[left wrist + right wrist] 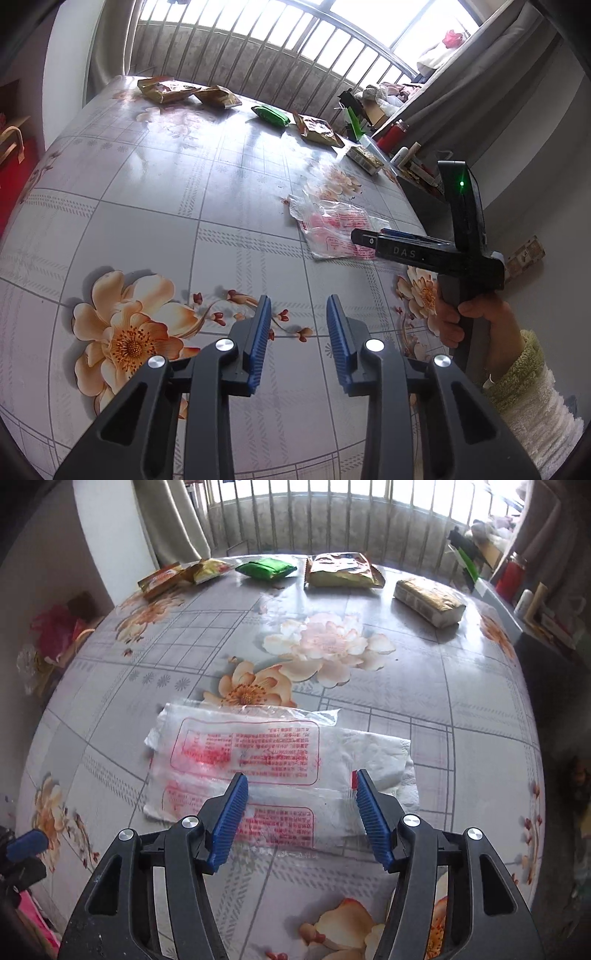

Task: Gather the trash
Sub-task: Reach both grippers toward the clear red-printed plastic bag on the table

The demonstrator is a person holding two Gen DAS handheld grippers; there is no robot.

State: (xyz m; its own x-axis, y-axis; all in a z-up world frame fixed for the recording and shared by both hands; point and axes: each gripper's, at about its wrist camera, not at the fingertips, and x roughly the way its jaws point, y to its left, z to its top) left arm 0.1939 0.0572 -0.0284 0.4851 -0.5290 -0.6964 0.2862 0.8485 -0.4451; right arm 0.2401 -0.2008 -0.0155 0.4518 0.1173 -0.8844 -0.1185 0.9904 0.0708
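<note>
A clear plastic bag with red print (251,764) lies flat on the flowered table, over a white paper tissue (380,760). My right gripper (301,779) is open, its blue pads just above the bag's near part. In the left wrist view the bag (336,229) lies at the right, with the right gripper (364,238) over its near edge. My left gripper (299,304) is open and empty, low over the table, to the left of the bag. Along the far edge lie several snack wrappers: gold ones (341,570), a green one (266,568), and a tan packet (428,600).
The table (147,206) has a glossy flowered cloth. Behind it are window bars and curtains. A side shelf at the right holds a red jar (511,576), bottles and clutter. Red things sit on the floor at the left (55,631).
</note>
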